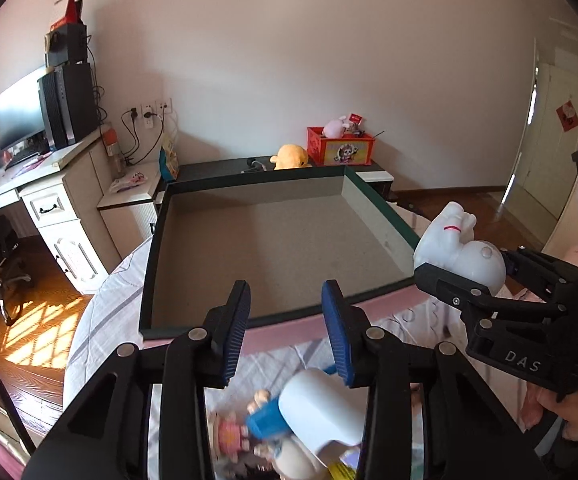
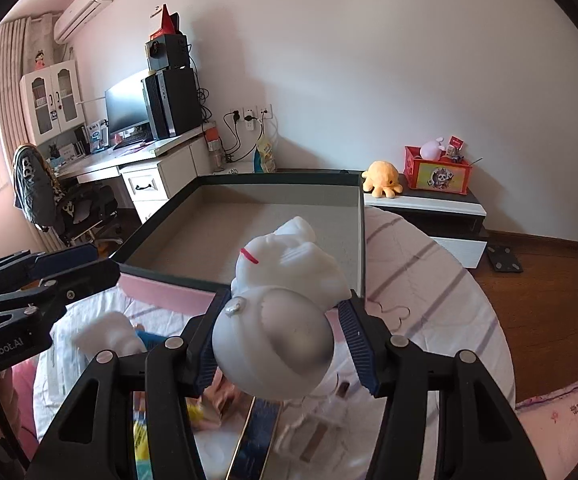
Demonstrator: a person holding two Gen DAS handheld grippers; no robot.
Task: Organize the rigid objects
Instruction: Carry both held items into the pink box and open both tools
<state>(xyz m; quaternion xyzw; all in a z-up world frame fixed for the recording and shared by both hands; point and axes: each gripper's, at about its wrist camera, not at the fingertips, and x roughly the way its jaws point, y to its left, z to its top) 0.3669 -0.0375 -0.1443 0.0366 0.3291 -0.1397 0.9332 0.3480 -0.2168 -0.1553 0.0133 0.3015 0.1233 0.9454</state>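
My right gripper [image 2: 281,332] is shut on a white plastic toy figure [image 2: 277,312] with a round grey-white end and a red stroke; its blue pads press on both sides. The left wrist view shows the same toy [image 1: 457,248] in the right gripper [image 1: 477,268], beside the right rim of a shallow dark-green box [image 1: 149,264] with a bare grey floor. My left gripper [image 1: 285,332] hovers before the box's near rim, pads apart, nothing between them. Below it on the bed lies a white and blue toy [image 1: 313,408] beside a small pink figurine [image 1: 229,436]. The box [image 2: 153,220] stands just beyond the held toy.
The bed [image 2: 429,280] has a striped white cover. Blurred packets and a dark book [image 2: 257,432] lie on it. Behind the box stands a low cabinet [image 2: 441,204] with a yellow plush [image 2: 383,178] and a red crate [image 2: 439,174]. A desk [image 2: 145,160] and chair [image 2: 49,196] stand left.
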